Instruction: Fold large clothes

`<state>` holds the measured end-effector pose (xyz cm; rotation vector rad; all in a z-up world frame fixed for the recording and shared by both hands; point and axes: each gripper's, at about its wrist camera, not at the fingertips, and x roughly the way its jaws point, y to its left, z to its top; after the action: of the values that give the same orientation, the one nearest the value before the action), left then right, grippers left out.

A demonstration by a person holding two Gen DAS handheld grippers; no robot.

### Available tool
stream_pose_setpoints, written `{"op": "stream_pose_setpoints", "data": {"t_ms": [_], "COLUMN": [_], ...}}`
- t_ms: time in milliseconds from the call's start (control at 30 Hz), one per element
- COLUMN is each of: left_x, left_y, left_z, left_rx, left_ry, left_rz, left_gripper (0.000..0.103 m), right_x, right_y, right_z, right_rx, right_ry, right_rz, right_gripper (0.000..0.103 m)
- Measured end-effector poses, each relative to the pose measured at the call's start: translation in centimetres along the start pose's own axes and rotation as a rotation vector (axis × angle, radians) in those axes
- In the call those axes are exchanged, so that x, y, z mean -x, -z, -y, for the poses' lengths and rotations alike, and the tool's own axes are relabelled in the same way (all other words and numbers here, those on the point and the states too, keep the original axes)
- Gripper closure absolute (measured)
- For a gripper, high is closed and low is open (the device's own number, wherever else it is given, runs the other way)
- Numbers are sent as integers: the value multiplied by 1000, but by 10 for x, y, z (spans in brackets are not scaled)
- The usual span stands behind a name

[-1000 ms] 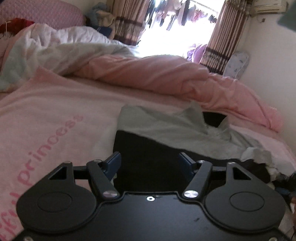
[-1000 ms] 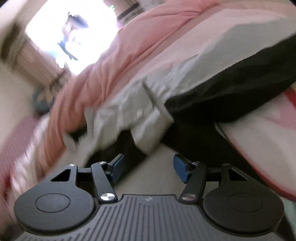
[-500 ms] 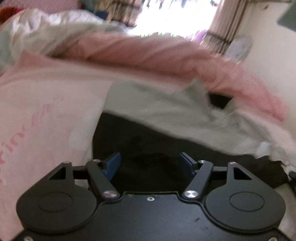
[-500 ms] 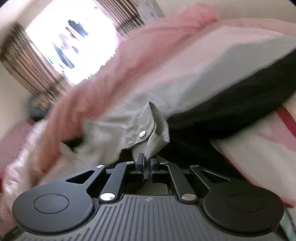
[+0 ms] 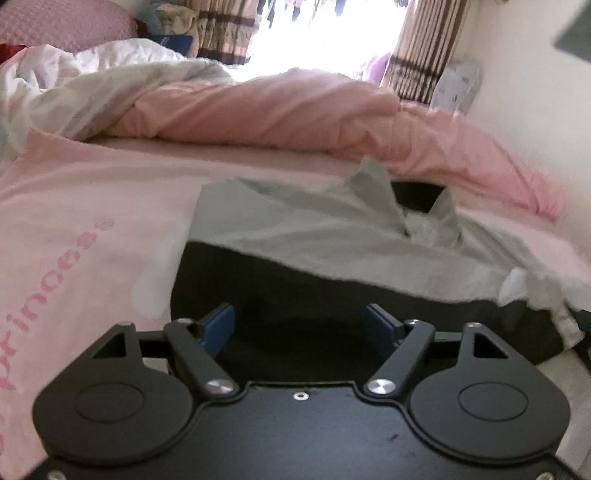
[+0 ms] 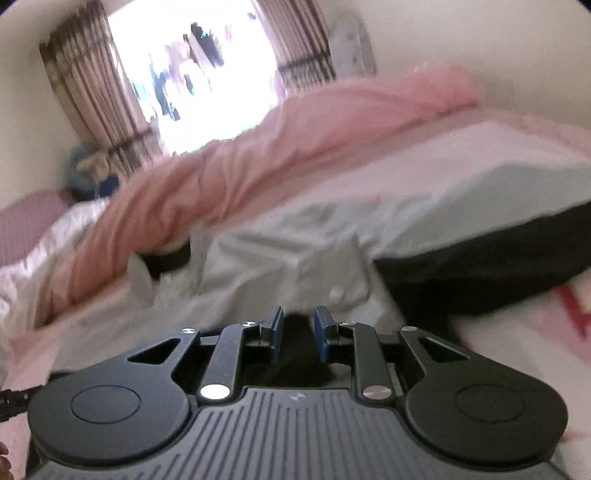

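A large grey-and-black jacket lies spread on the pink bed, its grey upper part and collar toward the far right, its black lower part toward me. My left gripper is open, its blue pads over the black hem, holding nothing. In the right wrist view the jacket shows its grey front with a snap button. My right gripper is partly open with a narrow gap between the pads, right at the jacket's grey edge, with no cloth seen between the pads.
A rumpled pink duvet lies along the far side of the bed, with a white quilt at far left. The pink sheet has "princess" lettering. Curtains and a bright window are behind.
My right gripper closed on the jacket's grey edge half a second ago and has now opened a little, and the cloth has dropped flat. My left gripper stayed open and shifted slightly over the hem.
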<state>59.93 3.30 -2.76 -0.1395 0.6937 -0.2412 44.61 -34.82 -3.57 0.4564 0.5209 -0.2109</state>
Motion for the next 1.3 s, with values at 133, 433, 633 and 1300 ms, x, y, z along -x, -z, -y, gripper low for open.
{"op": "stream_pose_setpoints", "data": {"t_ms": [133, 433, 633, 1300], "left_x": [-15, 0, 1, -10], "left_y": [8, 6, 13, 6], "left_z": [-2, -4, -5, 1], "left_rx": [-6, 4, 4, -17], "left_ry": [-24, -23, -46, -134], "left_rz": [-45, -15, -9, -5], "left_gripper": [26, 22, 22, 22], "right_x": [-14, 73, 102, 74], "right_y": [8, -33, -37, -56], "right_z": [18, 146, 268, 383], "right_rx": [-25, -216, -438, -781], "right_ry": [5, 116, 298, 249], "right_rz": [-36, 137, 184, 444], "right_gripper": [82, 48, 48, 55]}}
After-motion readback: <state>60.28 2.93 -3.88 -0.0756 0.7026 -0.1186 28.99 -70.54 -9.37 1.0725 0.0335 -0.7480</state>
